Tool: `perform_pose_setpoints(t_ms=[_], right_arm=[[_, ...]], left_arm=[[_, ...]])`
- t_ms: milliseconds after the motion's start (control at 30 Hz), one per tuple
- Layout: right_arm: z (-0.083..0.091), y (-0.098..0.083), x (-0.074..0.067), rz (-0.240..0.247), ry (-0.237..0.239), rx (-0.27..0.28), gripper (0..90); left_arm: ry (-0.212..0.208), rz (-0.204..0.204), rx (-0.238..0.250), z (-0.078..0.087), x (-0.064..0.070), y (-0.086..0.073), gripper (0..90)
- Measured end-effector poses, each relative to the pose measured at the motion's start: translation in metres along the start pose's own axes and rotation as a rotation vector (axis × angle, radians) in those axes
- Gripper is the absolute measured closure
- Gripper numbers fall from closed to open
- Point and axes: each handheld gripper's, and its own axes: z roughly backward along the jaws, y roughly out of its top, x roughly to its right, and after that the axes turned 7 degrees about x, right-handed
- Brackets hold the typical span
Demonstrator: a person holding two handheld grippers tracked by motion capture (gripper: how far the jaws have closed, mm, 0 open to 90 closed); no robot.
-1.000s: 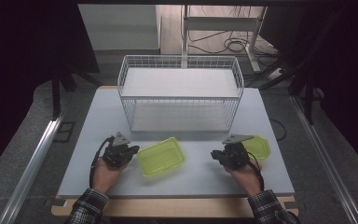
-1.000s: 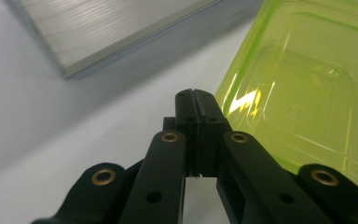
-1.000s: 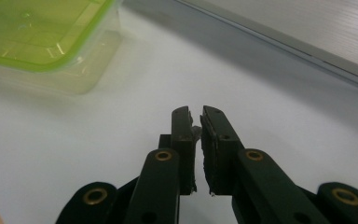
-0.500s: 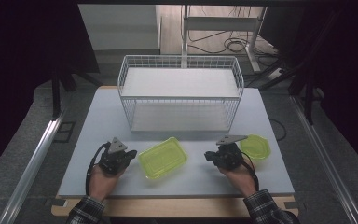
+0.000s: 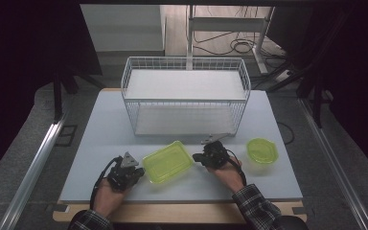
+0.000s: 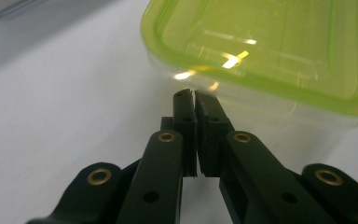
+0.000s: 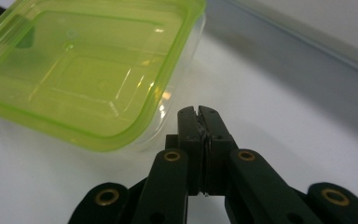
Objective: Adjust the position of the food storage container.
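A rectangular lidded container (image 5: 168, 161) with a yellow-green lid and clear walls lies flat on the grey table (image 5: 96, 139), near its front edge, between the two grippers. The left gripper (image 5: 135, 173) rests at the container's left end; its jaws are pressed together, empty, tips just beside the clear wall in the left gripper view. The right gripper (image 5: 199, 157) sits just beside the right end, jaws likewise closed on nothing. A white wire basket (image 5: 186, 99) stands behind. A small round yellow-green container (image 5: 262, 150) lies to the right, apart.
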Motion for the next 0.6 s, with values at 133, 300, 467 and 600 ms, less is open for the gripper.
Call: perform_pose_setpoints(t_ms=[133,300,467,600], right_arm=[[0.003,-0.002,0.000,-0.010,0.008,-0.001,87.6],[0.007,-0.009,-0.003,-0.029,0.034,-0.018,87.4],[0.015,-0.018,-0.013,0.023,-0.002,-0.051,86.0],[0.019,-0.023,-0.009,0.017,-0.028,-0.061,85.7]], left_arm=[[-0.003,-0.016,-0.005,-0.008,0.001,0.005,88.1],[-0.017,-0.020,0.004,-0.014,0.002,0.012,88.1],[-0.056,-0.035,0.006,-0.019,0.010,0.016,88.1],[-0.074,-0.050,-0.001,-0.022,0.019,0.017,87.8]])
